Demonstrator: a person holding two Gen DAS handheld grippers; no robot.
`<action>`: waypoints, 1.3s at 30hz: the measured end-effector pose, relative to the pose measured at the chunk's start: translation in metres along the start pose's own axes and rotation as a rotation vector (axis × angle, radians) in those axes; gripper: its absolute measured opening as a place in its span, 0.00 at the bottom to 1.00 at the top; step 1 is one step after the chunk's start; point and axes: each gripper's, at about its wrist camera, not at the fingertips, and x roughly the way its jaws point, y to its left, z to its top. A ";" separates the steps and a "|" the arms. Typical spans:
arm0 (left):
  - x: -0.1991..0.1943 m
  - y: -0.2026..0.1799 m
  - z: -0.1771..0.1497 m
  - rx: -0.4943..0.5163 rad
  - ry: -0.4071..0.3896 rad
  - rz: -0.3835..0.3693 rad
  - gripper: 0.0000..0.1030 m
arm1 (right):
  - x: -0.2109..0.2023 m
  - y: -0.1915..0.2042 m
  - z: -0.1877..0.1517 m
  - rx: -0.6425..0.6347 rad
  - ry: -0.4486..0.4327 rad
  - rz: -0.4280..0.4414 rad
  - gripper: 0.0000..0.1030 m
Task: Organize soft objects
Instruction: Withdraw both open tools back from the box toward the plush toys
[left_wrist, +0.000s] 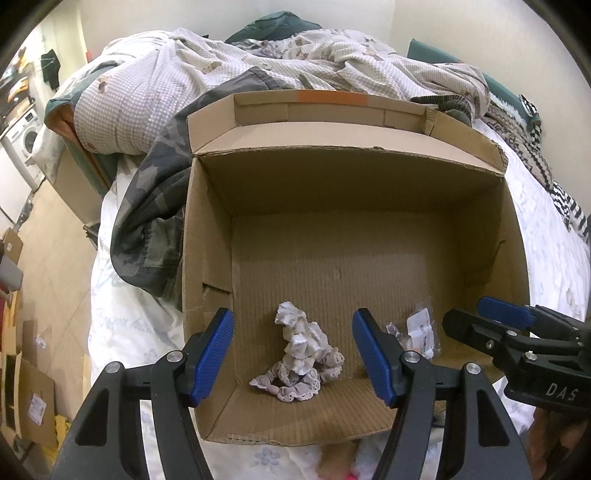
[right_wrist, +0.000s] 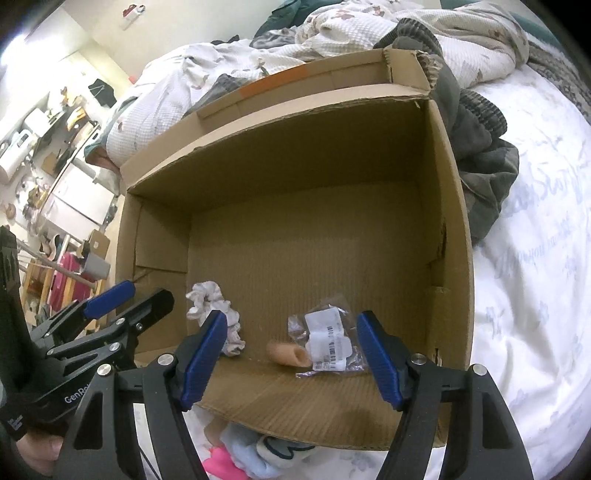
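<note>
A rumpled bed (left_wrist: 546, 258) filled the frame, an open box (left_wrist: 343, 184) at centre. Both the left gripper (left_wrist: 293, 356) and right gripper (right_wrist: 291, 356) gaped wide and empty above it, likely having dropped the scrunchie (left_wrist: 301, 356) and packet (right_wrist: 327, 345) at lower centre.

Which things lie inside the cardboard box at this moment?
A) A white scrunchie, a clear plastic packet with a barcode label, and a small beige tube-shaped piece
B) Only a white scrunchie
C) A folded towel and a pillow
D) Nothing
A: on the floor of the cardboard box lie the white scrunchie, the clear plastic packet with its barcode label, and a beige tube-shaped piece beside the packet.
</note>
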 end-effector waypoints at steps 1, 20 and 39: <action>0.000 0.000 0.000 0.000 0.000 -0.001 0.62 | 0.000 0.000 0.000 0.000 0.000 0.000 0.74; -0.030 0.002 -0.014 0.007 -0.025 0.017 0.62 | -0.014 0.013 -0.006 -0.033 -0.024 -0.030 0.74; -0.069 0.020 -0.047 -0.024 -0.040 0.029 0.62 | -0.058 0.017 -0.047 -0.021 -0.066 0.007 0.74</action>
